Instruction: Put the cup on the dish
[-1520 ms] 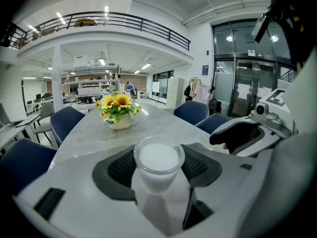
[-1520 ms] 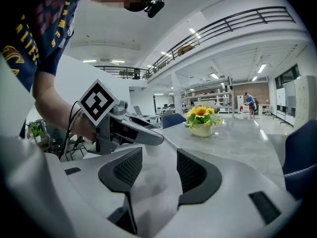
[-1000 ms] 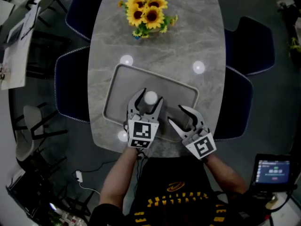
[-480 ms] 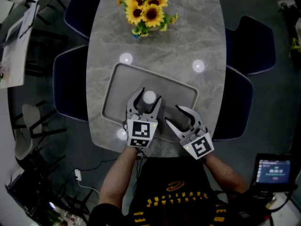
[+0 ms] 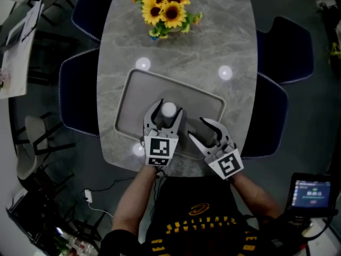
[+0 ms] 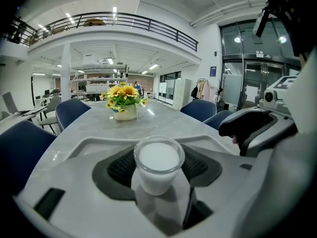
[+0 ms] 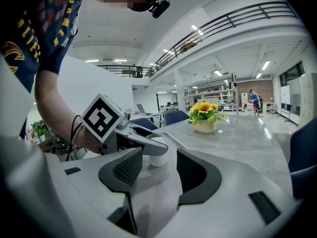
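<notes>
While the left claw stands wide apart around the small clear glass cup with white contents, its dark pads flank the cup on both sides without clearly pressing it. The cup stands upright on the shallow grey rectangular dish, which lies on the grey marble desk. Just beside it, the right claw gapes empty above the dish's near edge.
</notes>
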